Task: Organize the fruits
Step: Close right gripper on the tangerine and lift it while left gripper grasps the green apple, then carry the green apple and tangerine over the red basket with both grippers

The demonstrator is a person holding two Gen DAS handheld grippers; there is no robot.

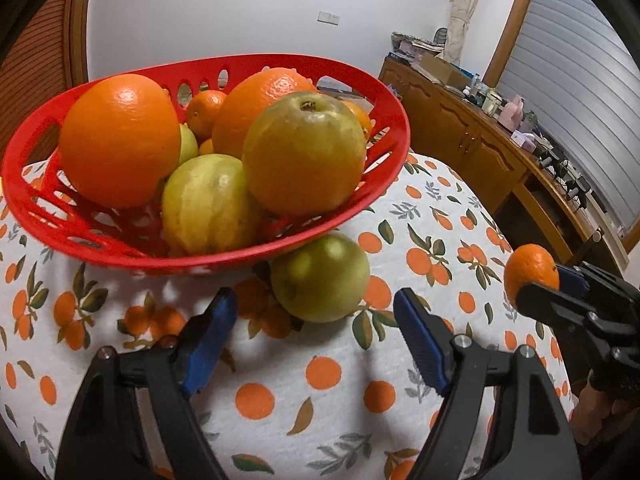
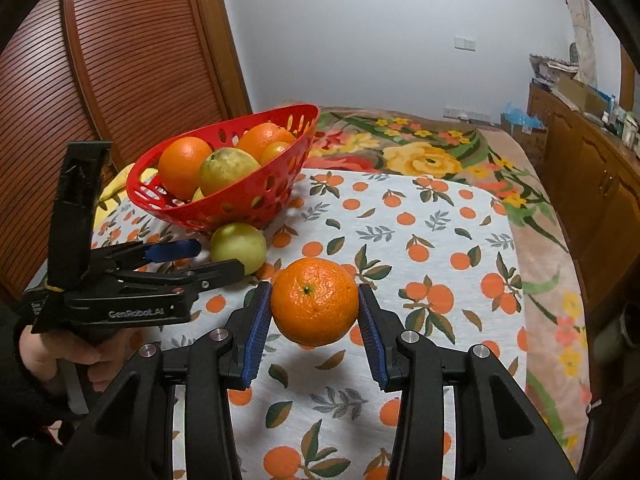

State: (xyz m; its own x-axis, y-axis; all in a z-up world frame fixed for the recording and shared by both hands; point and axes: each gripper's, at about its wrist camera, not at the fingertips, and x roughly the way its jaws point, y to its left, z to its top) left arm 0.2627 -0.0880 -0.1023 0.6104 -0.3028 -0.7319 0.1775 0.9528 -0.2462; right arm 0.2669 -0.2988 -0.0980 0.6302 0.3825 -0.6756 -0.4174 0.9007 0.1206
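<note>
A red slotted basket [image 1: 256,65] [image 2: 298,152] holds large oranges [image 1: 120,140], a small mandarin and yellow-green pears [image 1: 304,152]. One more green pear [image 1: 320,276] [image 2: 238,246] lies on the cloth against the basket's front. My left gripper [image 1: 315,298] [image 2: 218,257] is open, its blue pads either side of this pear and clear of it. To the right, my right gripper [image 2: 314,290] [image 1: 560,284] is shut on a mandarin [image 2: 315,304] [image 1: 530,268], held above the cloth.
The table wears an orange-print cloth [image 2: 420,220] over a floral blanket [image 2: 424,152]. A louvred wooden door [image 2: 120,60] stands behind the basket. A cluttered wooden sideboard [image 1: 480,132] runs along the right. A person's hand [image 2: 60,356] grips the left tool.
</note>
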